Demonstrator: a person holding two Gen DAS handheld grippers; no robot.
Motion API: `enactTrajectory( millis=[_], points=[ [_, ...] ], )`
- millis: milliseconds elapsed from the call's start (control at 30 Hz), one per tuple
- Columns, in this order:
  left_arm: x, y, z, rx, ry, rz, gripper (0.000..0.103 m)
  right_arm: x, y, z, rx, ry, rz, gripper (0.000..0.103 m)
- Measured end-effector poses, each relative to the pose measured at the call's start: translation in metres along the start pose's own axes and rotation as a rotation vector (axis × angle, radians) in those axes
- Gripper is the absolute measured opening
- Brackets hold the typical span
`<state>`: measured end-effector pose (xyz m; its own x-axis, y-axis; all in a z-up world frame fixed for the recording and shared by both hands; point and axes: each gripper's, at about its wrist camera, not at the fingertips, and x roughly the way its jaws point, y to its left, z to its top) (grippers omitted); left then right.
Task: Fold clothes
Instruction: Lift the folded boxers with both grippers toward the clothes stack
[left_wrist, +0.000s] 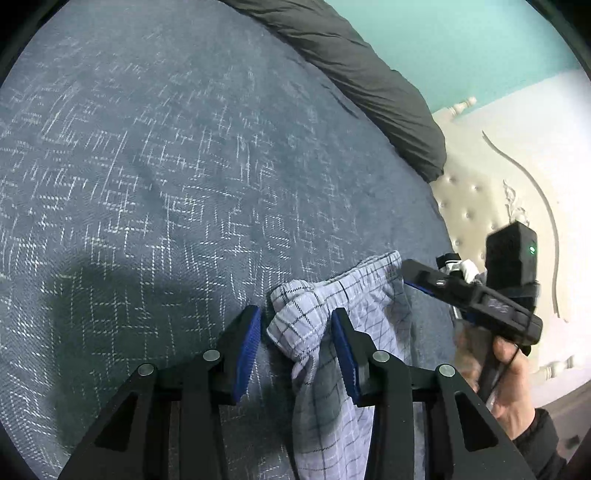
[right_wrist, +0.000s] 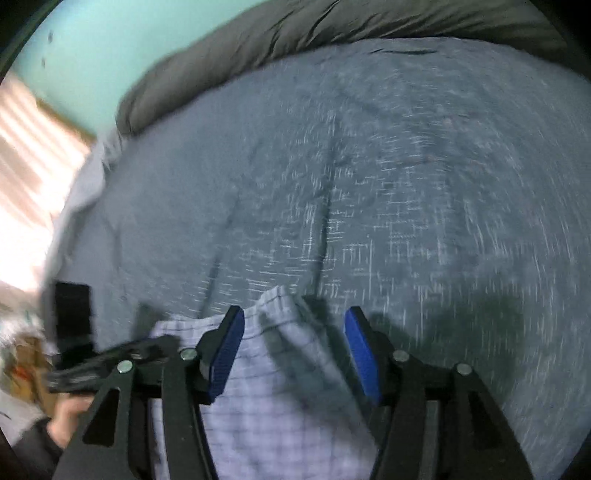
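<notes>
Left gripper (left_wrist: 295, 343) and right gripper (right_wrist: 293, 354) both spread wide around bunched checked garment (left_wrist: 317, 332) on blue bedspread (left_wrist: 166, 166); closing could pinch bedspread too.

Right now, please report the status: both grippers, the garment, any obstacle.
Left gripper open, right gripper open, neither clamped. Light-blue checked cotton garment crumpled between both, on grey-blue patterned bedspread. Nothing in the way.

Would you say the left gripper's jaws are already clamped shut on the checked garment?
No: in the left wrist view the left gripper stands with its jaws apart, the checked garment lying loose between them on the blue bedspread.
</notes>
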<state>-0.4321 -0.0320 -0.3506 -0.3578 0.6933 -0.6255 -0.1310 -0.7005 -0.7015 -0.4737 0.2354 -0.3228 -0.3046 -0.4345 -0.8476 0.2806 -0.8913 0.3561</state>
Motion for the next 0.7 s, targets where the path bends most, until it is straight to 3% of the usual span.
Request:
enactTrajectory(
  millis=[167, 300, 467, 700],
  points=[
    [0.005, -0.003, -0.002, 0.002, 0.002, -0.001, 0.04, 0.02, 0.002, -0.002, -0.053, 0.063, -0.02, 0.057],
    [0.003, -0.003, -0.005, -0.006, -0.003, 0.01, 0.028, 0.025, 0.002, -0.01, -0.073, 0.065, 0.016, 0.033],
    [0.005, -0.014, -0.007, 0.025, -0.002, 0.035, 0.019, 0.016, 0.009, -0.021, -0.123, 0.034, 0.009, 0.017],
    [-0.017, -0.058, -0.009, 0.106, -0.034, 0.058, 0.013, -0.036, 0.012, -0.034, -0.147, -0.075, 0.087, 0.011]
  ],
)
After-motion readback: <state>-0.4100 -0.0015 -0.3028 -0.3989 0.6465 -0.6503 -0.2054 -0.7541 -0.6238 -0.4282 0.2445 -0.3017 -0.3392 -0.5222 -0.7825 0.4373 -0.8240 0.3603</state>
